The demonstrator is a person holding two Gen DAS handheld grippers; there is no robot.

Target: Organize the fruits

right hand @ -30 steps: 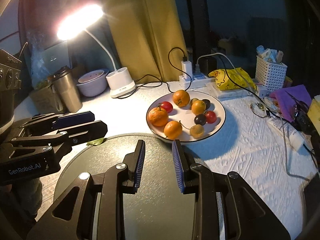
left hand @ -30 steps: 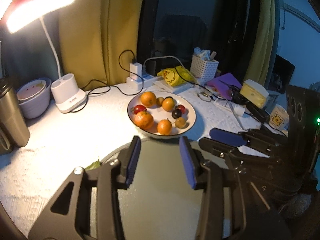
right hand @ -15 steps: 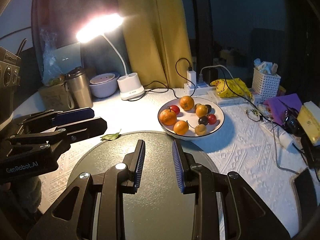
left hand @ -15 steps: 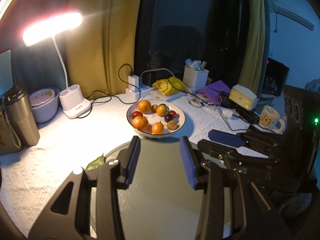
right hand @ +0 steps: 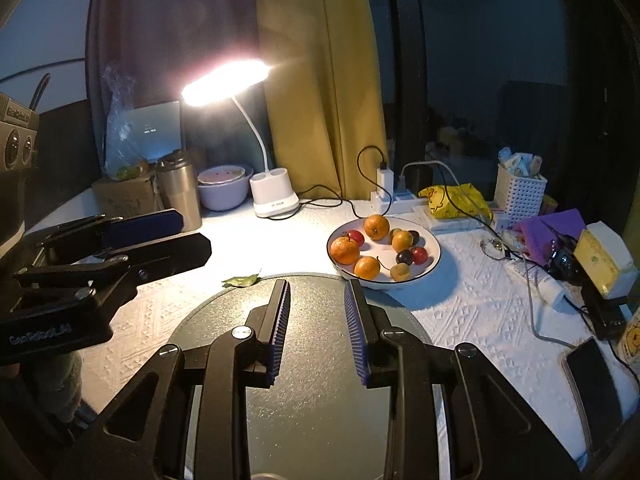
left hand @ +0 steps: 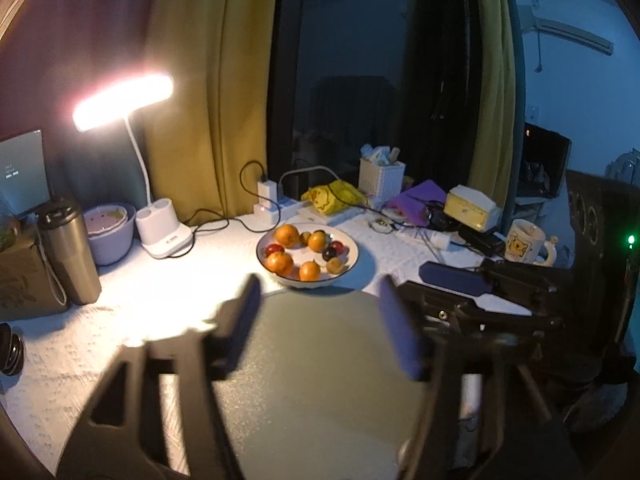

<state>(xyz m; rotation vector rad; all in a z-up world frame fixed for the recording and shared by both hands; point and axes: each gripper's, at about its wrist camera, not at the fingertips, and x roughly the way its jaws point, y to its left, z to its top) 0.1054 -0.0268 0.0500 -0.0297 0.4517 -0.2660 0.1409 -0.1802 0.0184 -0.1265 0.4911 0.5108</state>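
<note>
A white plate [left hand: 354, 258] [right hand: 434, 256] on the white cloth holds several oranges [left hand: 287, 235] [right hand: 345, 250], two red fruits [right hand: 419, 255], dark plums [right hand: 404, 257] and a yellowish fruit [right hand: 400, 271]. In front of it lies a bare dark grey round plate [left hand: 320, 360] [right hand: 316, 400]. My left gripper [left hand: 318, 292] hovers over the dark plate, blurred, its jaws opening with nothing between them. My right gripper [right hand: 317, 288] hangs over the same plate, shut and holding nothing. Both are well short of the fruit.
A lit desk lamp [right hand: 274, 196], steel tumbler [left hand: 70, 252] and lilac bowl [left hand: 110, 228] stand at the back left. Cables and a power strip [right hand: 396, 196], a white basket [right hand: 518, 192], a mug [left hand: 524, 240] and a phone [right hand: 592, 384] crowd the right. A green leaf [right hand: 242, 280] lies by the dark plate.
Both grippers have drawn back and risen, so the fruit plate looks smaller and farther. The left jaws have spread much wider; the right jaws keep the same narrow gap.
</note>
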